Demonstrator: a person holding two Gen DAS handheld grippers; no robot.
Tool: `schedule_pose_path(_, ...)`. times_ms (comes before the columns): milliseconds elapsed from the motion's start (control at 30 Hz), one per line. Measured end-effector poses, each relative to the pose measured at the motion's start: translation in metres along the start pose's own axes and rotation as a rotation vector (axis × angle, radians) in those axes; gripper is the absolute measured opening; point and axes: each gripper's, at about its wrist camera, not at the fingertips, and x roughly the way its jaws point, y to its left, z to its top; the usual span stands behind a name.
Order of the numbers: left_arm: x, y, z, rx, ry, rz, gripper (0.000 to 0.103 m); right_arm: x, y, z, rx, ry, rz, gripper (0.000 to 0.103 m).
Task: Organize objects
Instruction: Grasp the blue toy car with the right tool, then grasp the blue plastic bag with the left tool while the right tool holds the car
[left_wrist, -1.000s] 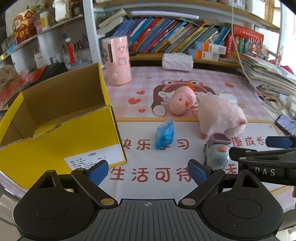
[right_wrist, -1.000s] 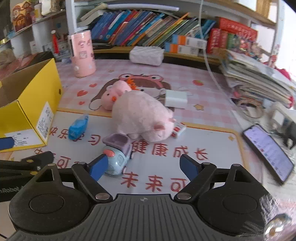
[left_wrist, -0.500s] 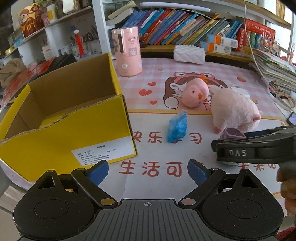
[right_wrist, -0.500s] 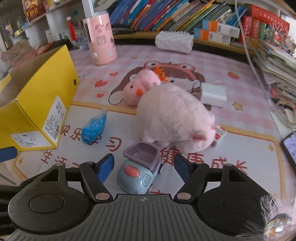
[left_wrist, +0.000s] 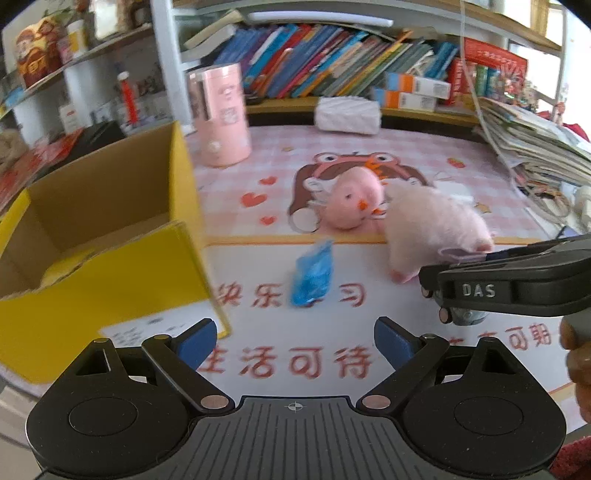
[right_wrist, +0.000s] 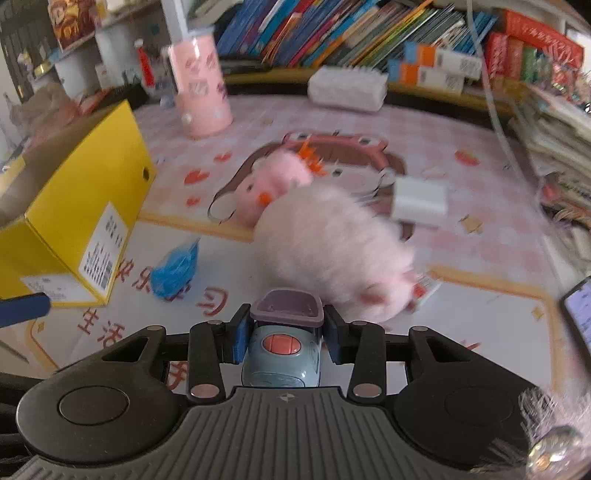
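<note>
My right gripper (right_wrist: 283, 332) is shut on a small blue toy car (right_wrist: 282, 350) with a purple top and a red button, low over the white mat. In the left wrist view the right gripper's side covers most of the car (left_wrist: 467, 316). My left gripper (left_wrist: 294, 341) is open and empty above the mat's front part. An open yellow cardboard box (left_wrist: 88, 236) stands at the left, also in the right wrist view (right_wrist: 74, 206). A blue wrapped packet (left_wrist: 313, 275), a round pink plush (left_wrist: 351, 203) and a large pale pink plush (left_wrist: 432, 229) lie on the mat.
A pink cylinder container (left_wrist: 221, 122) and a white tissue pack (left_wrist: 349, 115) stand at the back before a row of books (left_wrist: 332, 62). Stacked papers (left_wrist: 535, 144) lie at the right. A small white box (right_wrist: 419, 199) and a phone (right_wrist: 580, 314) lie right of the plush.
My right gripper has moved forward onto the toy car and shut on it. My left gripper stays open and has shifted slightly toward the mat.
</note>
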Motion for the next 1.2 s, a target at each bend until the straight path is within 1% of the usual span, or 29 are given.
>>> schedule_pose_path(167,0.009,-0.014,0.011,0.028,-0.032,-0.008,0.091,-0.019,-0.013,0.002,0.001,-0.063,-0.023,0.038)
schedule_pose_path(267,0.018,-0.019,0.018,0.029,-0.034,-0.007,0.083,-0.028,-0.021,0.004,0.002,-0.110,-0.043,0.038)
schedule_pose_path(333,0.026,-0.023,0.023,0.039,-0.027,-0.002,0.072,-0.032,-0.026,0.005,0.000,-0.137,-0.054,0.038)
schedule_pose_path(367,0.030,-0.025,0.025,0.044,-0.022,0.003,0.069,-0.033,-0.027,0.006,-0.005,-0.147,-0.058,0.038)
schedule_pose_path(433,0.039,-0.026,0.028,0.045,-0.010,0.015,0.061,-0.034,-0.031,0.007,-0.015,-0.160,-0.062,0.038)
schedule_pose_path(533,0.055,-0.026,0.034,0.043,0.012,0.052,0.051,-0.035,-0.035,0.008,-0.026,-0.168,-0.062,0.038)
schedule_pose_path(600,0.065,-0.025,0.037,0.045,0.032,0.069,0.048,-0.034,-0.037,0.008,-0.034,-0.168,-0.061,0.038)
schedule_pose_path(667,0.075,-0.025,0.038,0.052,0.058,0.070,0.045,-0.034,-0.039,0.007,-0.037,-0.165,-0.062,0.038)
schedule_pose_path(700,0.078,-0.025,0.038,0.055,0.071,0.071,0.042,-0.034,-0.039,0.007,-0.037,-0.164,-0.062,0.038)
schedule_pose_path(767,0.084,-0.024,0.038,0.052,0.095,0.064,0.037,-0.035,-0.041,0.007,-0.034,-0.163,-0.065,0.038)
schedule_pose_path(833,0.085,-0.024,0.037,0.049,0.088,0.057,0.027,-0.034,-0.042,0.006,-0.029,-0.162,-0.071,0.038)
schedule_pose_path(900,0.085,-0.023,0.038,0.044,0.092,0.046,0.023,-0.033,-0.043,0.005,-0.021,-0.155,-0.076,0.038)
schedule_pose_path(1033,0.071,-0.020,0.039,0.034,0.052,0.017,0.022,-0.036,-0.042,0.004,-0.006,-0.153,-0.089,0.038)
schedule_pose_path(1200,0.046,-0.017,0.036,0.022,-0.005,-0.045,0.022,-0.041,-0.035,-0.002,0.015,-0.147,-0.108,0.038)
